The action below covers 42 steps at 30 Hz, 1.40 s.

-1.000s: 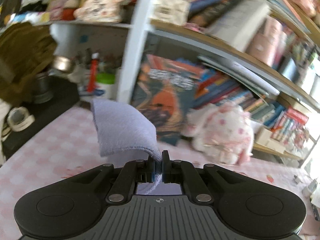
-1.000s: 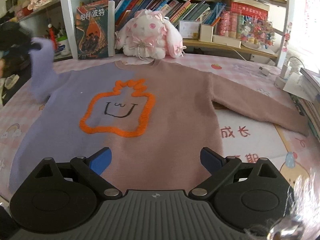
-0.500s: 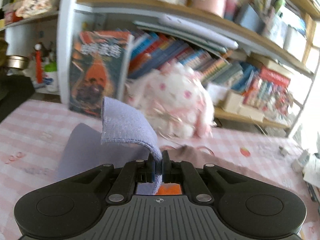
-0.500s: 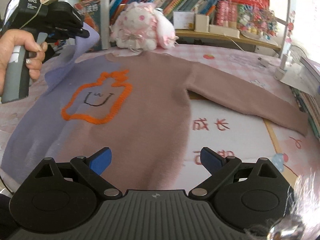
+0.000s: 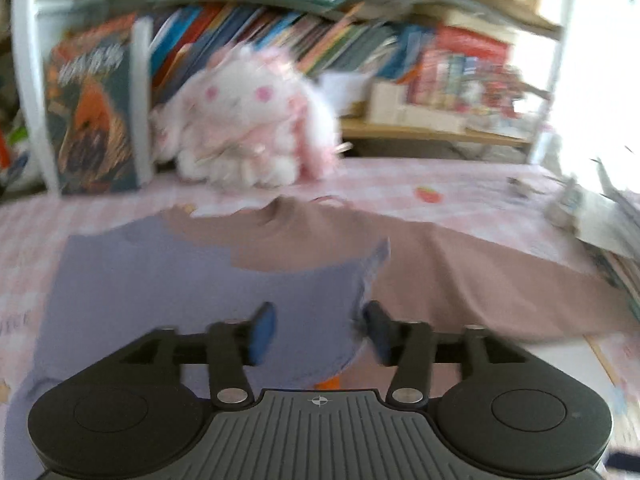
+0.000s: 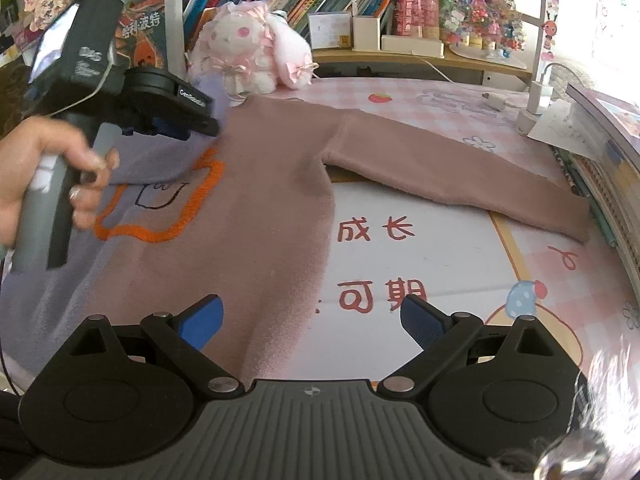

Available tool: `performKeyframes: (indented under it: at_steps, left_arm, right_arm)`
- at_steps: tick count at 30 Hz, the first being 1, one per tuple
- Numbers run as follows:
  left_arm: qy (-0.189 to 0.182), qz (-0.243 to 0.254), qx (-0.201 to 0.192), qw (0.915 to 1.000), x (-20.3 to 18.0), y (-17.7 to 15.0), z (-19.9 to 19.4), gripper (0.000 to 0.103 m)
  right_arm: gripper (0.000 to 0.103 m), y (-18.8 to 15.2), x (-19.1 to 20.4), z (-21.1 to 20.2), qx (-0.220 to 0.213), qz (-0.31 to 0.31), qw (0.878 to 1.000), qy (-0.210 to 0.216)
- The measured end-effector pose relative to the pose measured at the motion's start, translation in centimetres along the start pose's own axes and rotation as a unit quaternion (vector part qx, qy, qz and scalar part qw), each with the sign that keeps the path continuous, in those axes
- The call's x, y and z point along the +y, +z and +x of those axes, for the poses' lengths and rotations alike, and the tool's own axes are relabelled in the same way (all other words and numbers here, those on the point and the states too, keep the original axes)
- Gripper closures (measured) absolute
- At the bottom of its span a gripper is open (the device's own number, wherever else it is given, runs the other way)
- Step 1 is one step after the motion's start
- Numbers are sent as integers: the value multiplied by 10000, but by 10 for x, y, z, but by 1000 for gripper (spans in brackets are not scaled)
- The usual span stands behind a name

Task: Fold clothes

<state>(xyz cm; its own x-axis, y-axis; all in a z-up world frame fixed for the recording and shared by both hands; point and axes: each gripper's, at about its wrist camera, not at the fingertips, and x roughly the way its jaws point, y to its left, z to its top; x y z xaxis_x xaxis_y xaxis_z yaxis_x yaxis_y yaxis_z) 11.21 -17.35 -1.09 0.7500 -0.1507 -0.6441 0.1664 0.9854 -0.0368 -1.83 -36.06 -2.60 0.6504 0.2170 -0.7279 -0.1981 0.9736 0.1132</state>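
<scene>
A sweater, half lilac and half dusty pink (image 6: 264, 184), lies flat on the table with an orange outline figure (image 6: 160, 216) on its chest. Its lilac left sleeve (image 5: 200, 280) is folded across the chest. My left gripper (image 5: 318, 330) is open just above that sleeve; the sleeve's cuff (image 5: 372, 268) lies loose between the fingers, against the right one. In the right wrist view the left gripper (image 6: 188, 126) hovers over the chest. The pink right sleeve (image 6: 460, 172) stretches out to the right. My right gripper (image 6: 312, 318) is open and empty above the hem.
A pink-and-white plush bunny (image 6: 252, 56) sits behind the collar, in front of a bookshelf (image 6: 360, 0). A stack of books and papers (image 6: 600, 140) and a white charger (image 6: 540, 96) lie at the right edge. The table has a pink checked mat (image 6: 420, 264) with red characters.
My left gripper carried the lilac sleeve to the right across the chest, lowered it and opened, letting it go. The right gripper stayed open and drifted slightly right.
</scene>
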Motion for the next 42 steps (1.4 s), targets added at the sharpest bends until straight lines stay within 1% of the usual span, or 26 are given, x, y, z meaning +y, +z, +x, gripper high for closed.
performKeyframes:
  at_steps: [2, 3, 5, 8, 10, 12, 14, 15, 18, 24, 27, 28, 29, 30, 31, 32, 33, 34, 35, 37, 39, 42]
  left_arm:
    - [30, 286, -110, 9995, 1, -9, -20, 46]
    - [113, 400, -124, 9991, 5, -14, -29, 46]
    - [478, 567, -62, 9972, 19, -27, -45, 46]
    - [1130, 577, 130, 9918, 49, -50, -66, 46]
    - [1516, 373, 293, 9873, 74, -67, -80, 46]
    - [1815, 77, 464, 9823, 99, -81, -90, 46]
    - [2055, -240, 623, 9764, 124, -94, -99, 46]
    - [2108, -381, 655, 9746, 134, -97, -103, 46]
    - [2099, -704, 679, 9728, 157, -103, -107, 46]
    - [1768, -1339, 781, 9720, 191, -108, -103, 46]
    - [1554, -1552, 838, 9720, 201, -114, -102, 49]
    - [1474, -1613, 820, 9724, 204, -116, -103, 51]
    - [1401, -1662, 788, 9729, 205, -117, -104, 58]
    - [1302, -1691, 759, 9740, 206, -116, -104, 68]
    - [1170, -1716, 756, 9753, 207, -116, -103, 93]
    - [1027, -1744, 769, 9763, 208, -115, -103, 98]
    - [985, -1740, 767, 9768, 208, -115, -103, 99]
    - [1011, -1710, 737, 9773, 208, -114, -104, 99]
    - [1046, -1713, 682, 9773, 209, -114, -106, 99]
    - [1082, -1861, 590, 9748, 216, -114, -110, 99]
    - [1145, -1994, 590, 9714, 227, -113, -113, 99]
    - [1357, -2057, 633, 9671, 245, -116, -117, 99]
  right_arm:
    - [7, 1, 3, 2, 14, -39, 10000, 89]
    - [7, 2, 5, 3, 24, -73, 9999, 147]
    - [7, 4, 11, 7, 66, -140, 9995, 260]
    - [9, 4, 17, 12, 134, -176, 9993, 306]
    - [10, 4, 20, 15, 162, -141, 9996, 200]
    - [14, 3, 23, 17, 190, -106, 9997, 94]
    - [23, 3, 25, 20, 230, -38, 9997, -12]
    - [24, 2, 25, 21, 263, 33, 9996, -65]
    - [30, 1, 24, 23, 364, 221, 9988, -232]
    - [42, -4, 28, 22, 568, 552, 9959, -440]
    - [51, -7, 34, 22, 676, 614, 9946, -484]
    - [54, -8, 36, 22, 686, 627, 9943, -523]
    - [57, -8, 38, 22, 690, 641, 9940, -559]
    - [60, -8, 39, 22, 688, 663, 9937, -584]
    - [66, -8, 40, 21, 680, 688, 9934, -609]
    - [73, -8, 41, 21, 667, 711, 9933, -623]
    - [77, -7, 42, 21, 650, 731, 9932, -633]
    - [86, -7, 43, 22, 640, 767, 9932, -605]
    - [88, -6, 43, 22, 634, 811, 9931, -558]
    - [89, -4, 49, 24, 640, 775, 9936, -521]
    - [90, -2, 56, 27, 652, 673, 9945, -464]
    - [90, 2, 71, 33, 682, 398, 9965, -272]
